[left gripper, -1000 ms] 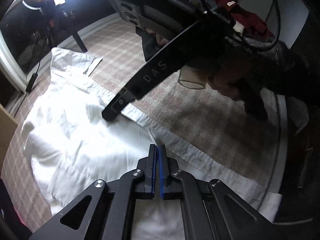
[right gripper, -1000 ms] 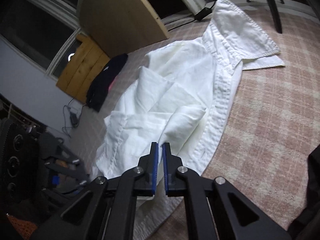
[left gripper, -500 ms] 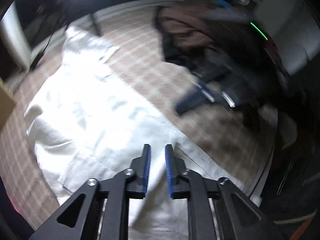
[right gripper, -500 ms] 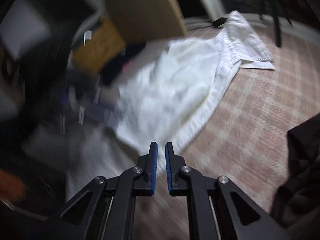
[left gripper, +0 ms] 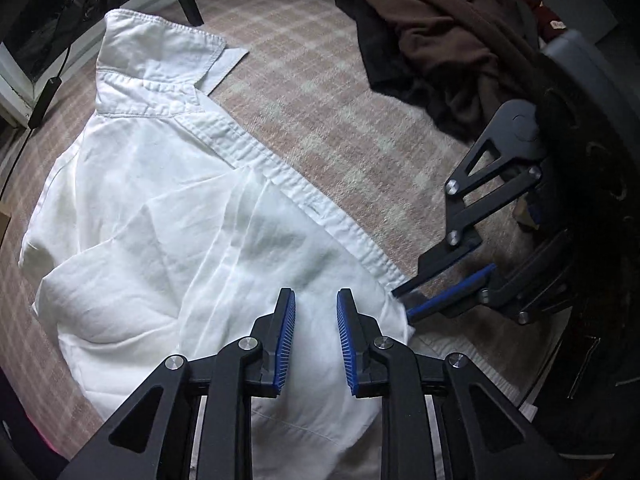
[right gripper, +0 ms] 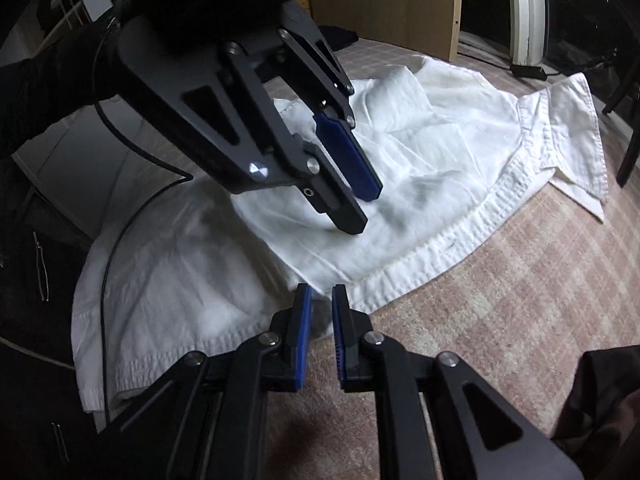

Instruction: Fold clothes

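White shirt unlabelled; left tool, right tool narrow, opening, holding nothing.

Wrinkled white cotton-like shirt, matt plaid woven rug, brown fleecy cloth

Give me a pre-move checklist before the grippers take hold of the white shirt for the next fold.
1. White shirt lies on the carpet, collar at the far end: ok.
2. Left gripper above the cloth, jaws opening, nothing pinched: ok.
3. Right gripper at the placket edge, jaws opening, nothing pinched: ok.
4. Fabric flat: not ok, folds are bunched mid-shirt.
5. Brown garment pile lies apart from the shirt: ok.
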`<state>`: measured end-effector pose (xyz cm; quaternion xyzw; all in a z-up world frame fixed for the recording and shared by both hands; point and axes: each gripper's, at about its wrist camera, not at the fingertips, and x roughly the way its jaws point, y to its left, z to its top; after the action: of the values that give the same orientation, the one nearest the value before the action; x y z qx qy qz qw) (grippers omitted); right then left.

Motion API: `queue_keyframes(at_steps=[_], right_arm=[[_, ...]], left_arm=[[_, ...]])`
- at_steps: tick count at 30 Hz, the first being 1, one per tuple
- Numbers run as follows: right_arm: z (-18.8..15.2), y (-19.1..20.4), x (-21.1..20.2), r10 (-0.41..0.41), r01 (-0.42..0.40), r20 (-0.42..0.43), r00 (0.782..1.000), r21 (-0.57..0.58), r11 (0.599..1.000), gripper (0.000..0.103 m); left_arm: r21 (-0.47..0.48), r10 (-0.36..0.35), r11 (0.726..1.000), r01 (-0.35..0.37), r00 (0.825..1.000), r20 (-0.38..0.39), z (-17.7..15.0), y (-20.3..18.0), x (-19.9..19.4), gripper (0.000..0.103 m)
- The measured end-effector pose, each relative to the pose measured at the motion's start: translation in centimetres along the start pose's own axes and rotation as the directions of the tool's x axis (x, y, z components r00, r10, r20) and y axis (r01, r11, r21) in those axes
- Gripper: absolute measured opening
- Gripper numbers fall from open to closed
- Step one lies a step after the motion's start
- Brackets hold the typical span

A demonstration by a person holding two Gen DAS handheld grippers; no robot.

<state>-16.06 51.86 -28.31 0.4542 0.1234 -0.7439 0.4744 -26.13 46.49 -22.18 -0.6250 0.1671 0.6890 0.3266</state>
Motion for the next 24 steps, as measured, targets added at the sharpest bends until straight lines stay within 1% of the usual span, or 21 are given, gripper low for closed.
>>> queue_keyframes(at_steps=[3, 7, 11, 13, 14, 15, 17, 19, 21, 22, 24], right_arm=[[0.2, 0.1, 0.3, 0.007, -0.007, -0.013, 1.0, -0.014, 1.0, 0.018], [0.6, 0.1, 0.9, 0.014, -0.016, -0.04, 0.999, -0.038, 0.999, 0.018], [0.5, 0.4, 0.9, 0.022, -0.024, -0.04, 0.999, -0.047, 0.999, 0.018], [0.3, 0.9, 0.9, 0.001, -0.004, -0.047, 0.999, -0.065, 0.998, 0.012], [0.3, 1.2, 0.8, -0.014, 0.011, -0.045, 0.999, -0.074, 0.997, 0.008], [0.2, 1.6, 0.7, -0.033, 0.03, -0.041, 0.999, -0.079, 0.996, 0.006], [-0.1, 2.0, 0.3, -0.054, 0.053, -0.022, 0.998, -0.065, 0.996, 0.005], [-0.6, 2.2, -0.3, -0.056, 0.056, -0.001, 0.998, -0.031, 0.998, 0.004], [-1.2, 2.2, -0.6, -0.026, 0.025, 0.028, 0.999, 0.036, 0.999, 0.003], [-1.5, 2.3, -0.8, -0.003, 0.0, 0.047, 0.999, 0.063, 0.998, 0.001], [-2.0, 2.9, -1.2, 0.054, -0.062, 0.086, 0.995, 0.099, 0.993, 0.001]], left_arm=[[0.006, 0.002, 1.0, -0.002, 1.0, -0.005, 0.0, 0.1, 0.2, 0.021], [0.008, 0.006, 1.0, -0.006, 1.0, -0.005, 0.1, 0.3, 0.4, 0.023], [0.001, 0.007, 1.0, -0.007, 1.0, -0.004, 0.2, 0.7, 0.6, 0.025], [-0.001, 0.007, 1.0, -0.007, 1.0, -0.003, 0.2, 0.9, 0.7, 0.025], [-0.003, 0.005, 1.0, -0.005, 1.0, -0.002, 0.2, 1.0, 0.8, 0.025], [-0.004, 0.003, 1.0, -0.003, 1.0, -0.002, 0.2, 1.1, 0.9, 0.025], [-0.008, -0.001, 1.0, 0.001, 1.0, -0.001, 0.2, 1.3, 1.1, 0.026], [-0.011, -0.01, 1.0, 0.01, 1.0, 0.004, 0.2, 1.5, 1.2, 0.027], [-0.013, -0.013, 1.0, 0.013, 1.0, 0.008, 0.1, 1.8, 1.1, 0.028], [-0.014, -0.014, 1.0, 0.014, 1.0, 0.01, 0.0, 2.0, 1.0, 0.028], [-0.017, -0.018, 1.0, 0.018, 1.0, 0.014, -0.1, 2.4, 0.9, 0.028]])
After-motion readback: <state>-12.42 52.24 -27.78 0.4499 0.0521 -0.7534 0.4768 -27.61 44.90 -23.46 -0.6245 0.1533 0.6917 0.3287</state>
